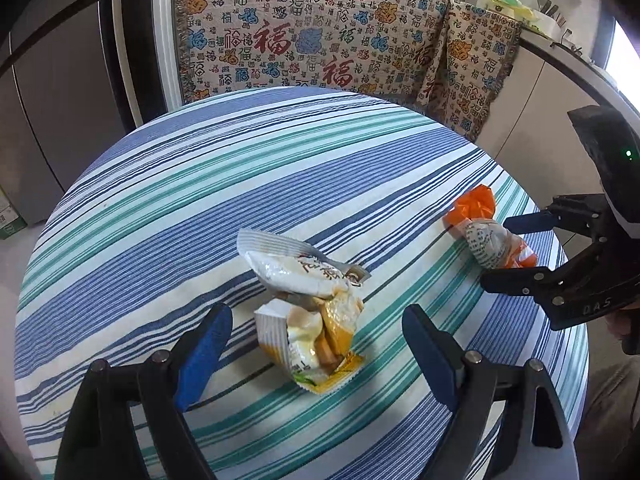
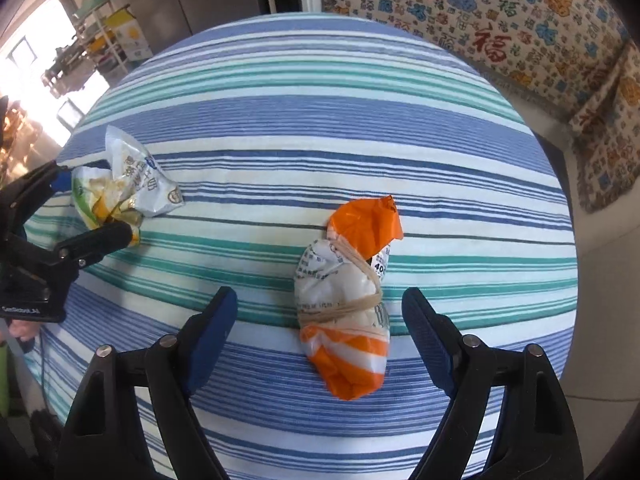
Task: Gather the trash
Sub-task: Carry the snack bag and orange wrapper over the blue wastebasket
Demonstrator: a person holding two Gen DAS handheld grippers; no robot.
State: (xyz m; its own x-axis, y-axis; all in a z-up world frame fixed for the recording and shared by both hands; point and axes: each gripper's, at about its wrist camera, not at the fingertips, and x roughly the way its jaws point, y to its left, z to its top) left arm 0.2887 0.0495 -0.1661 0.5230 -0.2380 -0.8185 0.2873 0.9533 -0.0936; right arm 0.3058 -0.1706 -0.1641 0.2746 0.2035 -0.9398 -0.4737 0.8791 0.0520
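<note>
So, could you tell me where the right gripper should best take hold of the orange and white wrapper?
Probably across the white middle of the orange and white wrapper, where the rubber band cinches it, coming from above. It lies flat on the striped tablecloth, long axis running away from the right gripper, whose open fingers already flank its sides. The loose orange ends would likely crumple.

The striped tablecloth (image 1: 280, 160) lies bare across its far half, giving open passage up to the patterned blanket (image 1: 320, 32) behind. Nearer, only the crumpled white-yellow wrapper (image 1: 308, 304) and the orange-white packet (image 2: 348, 312) stand in the way, well apart, with clear cloth between them
</note>
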